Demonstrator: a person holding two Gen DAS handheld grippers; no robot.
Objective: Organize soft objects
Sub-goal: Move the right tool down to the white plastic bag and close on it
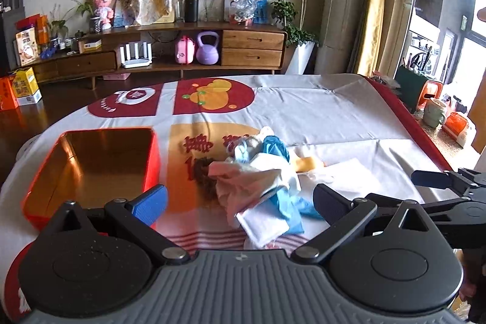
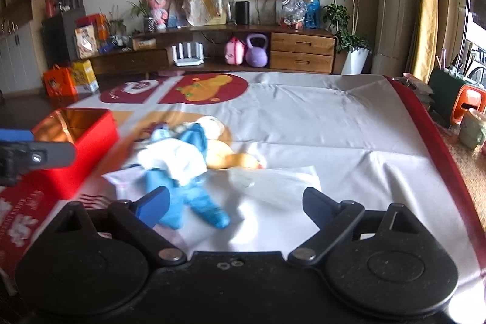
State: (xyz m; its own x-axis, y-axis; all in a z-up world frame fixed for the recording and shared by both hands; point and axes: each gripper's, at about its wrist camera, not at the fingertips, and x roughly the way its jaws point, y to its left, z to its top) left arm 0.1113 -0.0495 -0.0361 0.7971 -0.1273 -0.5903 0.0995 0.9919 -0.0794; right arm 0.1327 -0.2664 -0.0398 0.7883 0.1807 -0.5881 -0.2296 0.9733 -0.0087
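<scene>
Left wrist view: the left gripper [image 1: 240, 204] has its two blue-padded fingers [image 1: 150, 207] spread wide and holds nothing. Between and just beyond the fingertips lies the pile of soft objects [image 1: 258, 181], a jumble of white cloth, blue fabric and a brown fuzzy piece, resting on the tablecloth [image 1: 319, 111]. A yellow soft toy [image 1: 308, 163] pokes out on the pile's far right side, touching it. To the left of the pile, near the left finger, stands the red box [image 1: 91, 166], open-topped with a shiny golden inside and nothing visible in it. At the right edge of this view the right gripper's dark fingers reach in from the side, apart from the pile.

Right wrist view, which is motion-blurred: the right gripper [image 2: 237, 204] is likewise released, fingers wide, grasping nothing. A blue fabric leg of the pile lies between its fingertips, with a flat white cloth [image 2: 282, 181] just beside it. Beyond the table stands a wooden TV cabinet [image 2: 300, 50] with a purple kettlebell [image 2: 256, 50].
</scene>
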